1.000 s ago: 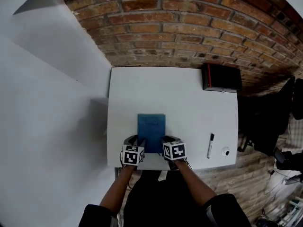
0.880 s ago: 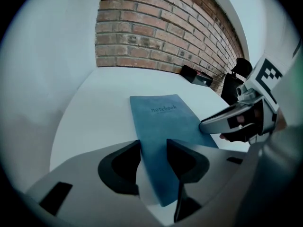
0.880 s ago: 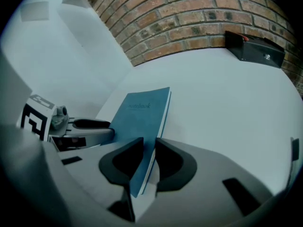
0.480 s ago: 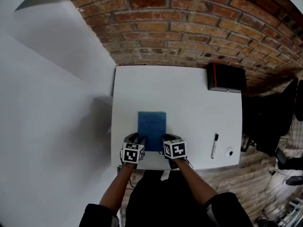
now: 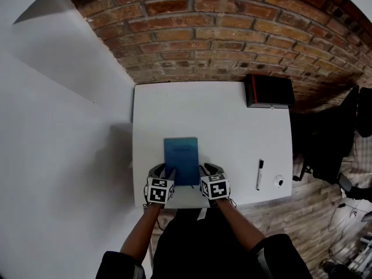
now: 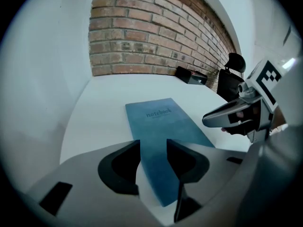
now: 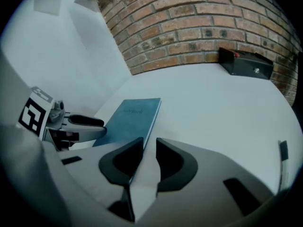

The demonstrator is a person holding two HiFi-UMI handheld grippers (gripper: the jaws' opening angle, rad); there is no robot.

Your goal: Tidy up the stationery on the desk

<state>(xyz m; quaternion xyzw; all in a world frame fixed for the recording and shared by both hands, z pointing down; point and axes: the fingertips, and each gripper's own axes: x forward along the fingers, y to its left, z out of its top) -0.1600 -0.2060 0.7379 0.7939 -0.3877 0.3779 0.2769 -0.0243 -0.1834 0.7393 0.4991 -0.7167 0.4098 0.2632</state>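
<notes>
The notebook [image 5: 181, 160] is laid flat on the white desk [image 5: 221, 115], left of centre. Its near short edge is close to the desk's front edge, and its long edges run parallel to the desk's sides.

The left gripper [image 5: 164, 171] is positioned at the near left corner. Its jaws are held apart above the cover, which is seen through the gap, and nothing is clamped. The right gripper [image 5: 209, 169] is positioned at the near right corner. Its jaws are held narrowly apart over the notebook's right edge, also unclamped.

Bare desk surface extends from the notebook's far edge to the brick wall [image 5: 203, 34], and rightwards to the marker [image 5: 259, 174]. The marker is laid near the front right corner, just beside a small round object [image 5: 278, 182]. A black box [image 5: 268, 90] is placed at the far right corner.
</notes>
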